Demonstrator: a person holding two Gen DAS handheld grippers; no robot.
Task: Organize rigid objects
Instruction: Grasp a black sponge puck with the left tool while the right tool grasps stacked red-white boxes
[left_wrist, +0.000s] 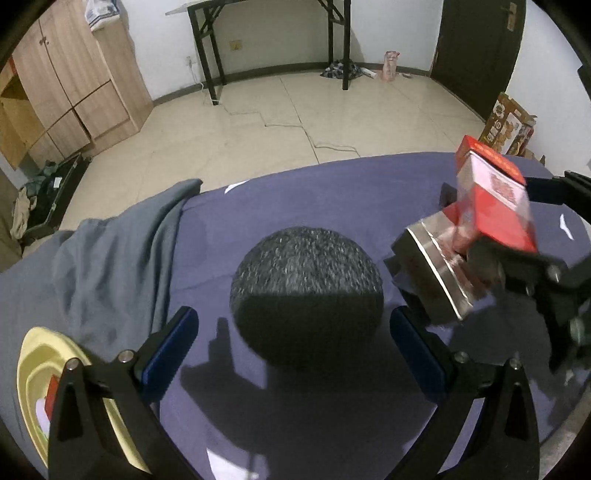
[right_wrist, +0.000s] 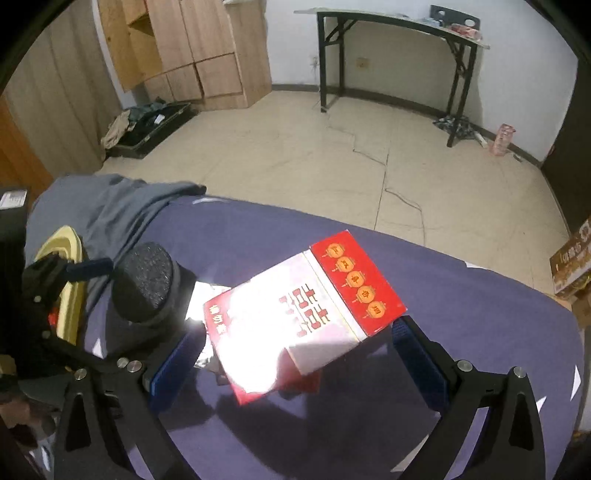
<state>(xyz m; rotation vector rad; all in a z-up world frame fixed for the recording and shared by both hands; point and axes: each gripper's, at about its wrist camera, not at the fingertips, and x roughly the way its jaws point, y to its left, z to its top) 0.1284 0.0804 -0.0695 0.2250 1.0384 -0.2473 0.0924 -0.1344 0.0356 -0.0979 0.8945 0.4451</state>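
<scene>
Looking down the left gripper (left_wrist: 293, 339): blue-padded fingers spread wide, nothing clamped. Round dark grey textured block (left_wrist: 306, 295) sits on the purple cloth-covered table (left_wrist: 295, 192) right between and just ahead of the fingertips, not touching either pad as far as I can tell. From the right wrist view the same block (right_wrist: 147, 282) stands upright, flat top facing up, left of the right tool.

Right gripper (right_wrist: 301, 350): fingers also spread wide, with the red-and-white printed cardboard box (right_wrist: 303, 310) lying between and above them. Box looks lifted off the cloth and tilted, red end pointing away to the right. Contact with the pads is hidden under the box, so I cannot tell for sure whether it is clamped. In the left wrist view the box (left_wrist: 495, 199) is at the far right, blurred, held up in the right tool's fingers, with a silver foil-faced flap or carton (left_wrist: 436, 273) just below it, touching or nearly so.

Yellow oval plastic basin (left_wrist: 33, 373) at the left table edge, beside the left tool; something red and white inside, too hidden to identify. Crumpled grey-blue cloth (left_wrist: 122, 240) lies left of the block, behind the basin.
</scene>
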